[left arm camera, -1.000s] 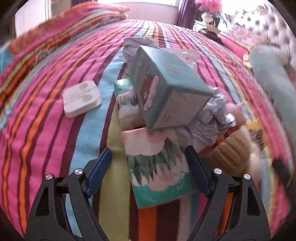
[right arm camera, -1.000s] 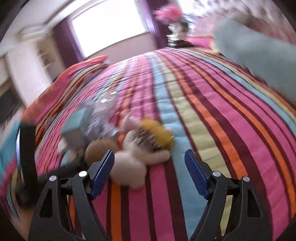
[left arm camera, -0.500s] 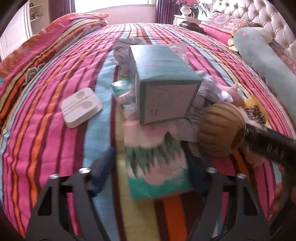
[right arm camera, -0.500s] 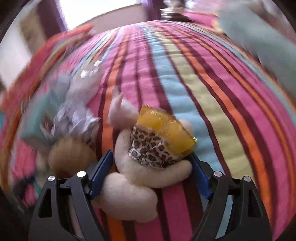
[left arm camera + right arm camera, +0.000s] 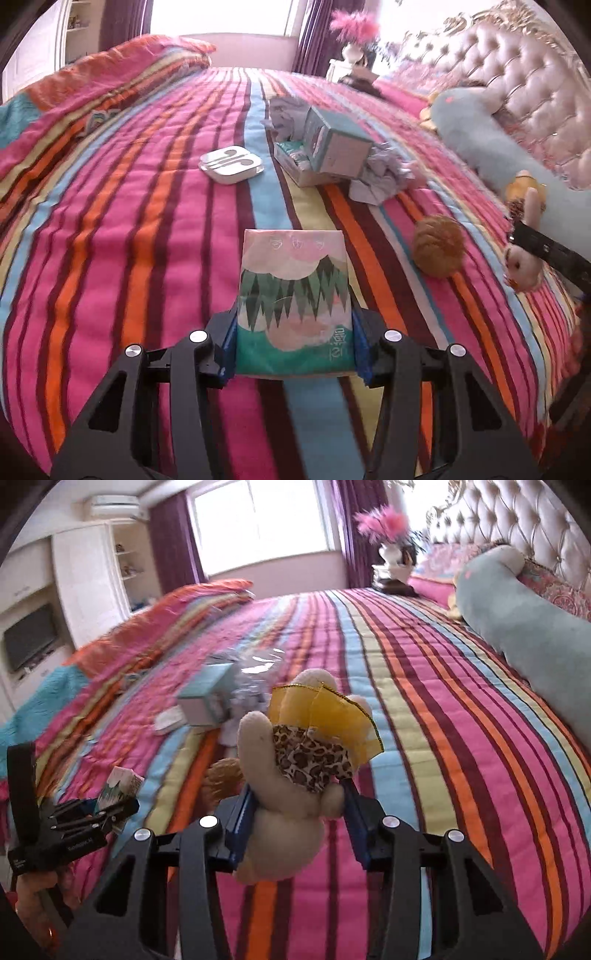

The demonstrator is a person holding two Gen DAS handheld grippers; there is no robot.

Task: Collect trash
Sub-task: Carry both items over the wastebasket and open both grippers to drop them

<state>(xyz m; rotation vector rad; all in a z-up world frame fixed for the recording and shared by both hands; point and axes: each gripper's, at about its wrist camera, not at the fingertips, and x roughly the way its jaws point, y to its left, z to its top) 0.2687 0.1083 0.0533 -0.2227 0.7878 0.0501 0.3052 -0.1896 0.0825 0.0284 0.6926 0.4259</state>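
Left wrist view, bed [image 5: 110,229]: striped quilt, soft and yielding beneath both tongs; anything pressed down on it will sink, so lifts are better than slides.
Teal carton [image 5: 334,149]: well ahead of the left tongs [image 5: 293,343], tipped on a second open pack; judged light, stiff-walled and hollow, best pinched across two flat faces.
Tissue pack [image 5: 293,299]: between the left tongs' blue pads, which are closing and press on its lower sides; it appears raised off the quilt. Judged light, soft-wrapped and a little slick, so a low, square hold across the width suits it.
Plush toy [image 5: 291,771]: in the right tongs [image 5: 299,814], whose jaws are closing onto its cream body below the leopard cloth and yellow ribbon. Soft and squashy; grip the body, not the ribbon.
Crumpled paper [image 5: 380,177]: just right of the carton, far ahead of the left tongs; featherlight, crushable, takes any pinch.
White earphone case [image 5: 231,164]: ahead and left of the left tongs; hard and smooth, likely slippery, and likely no trash.
Brown pompom [image 5: 437,245]: ahead-right of the left tongs, lying loose on the quilt; fluffy, light.
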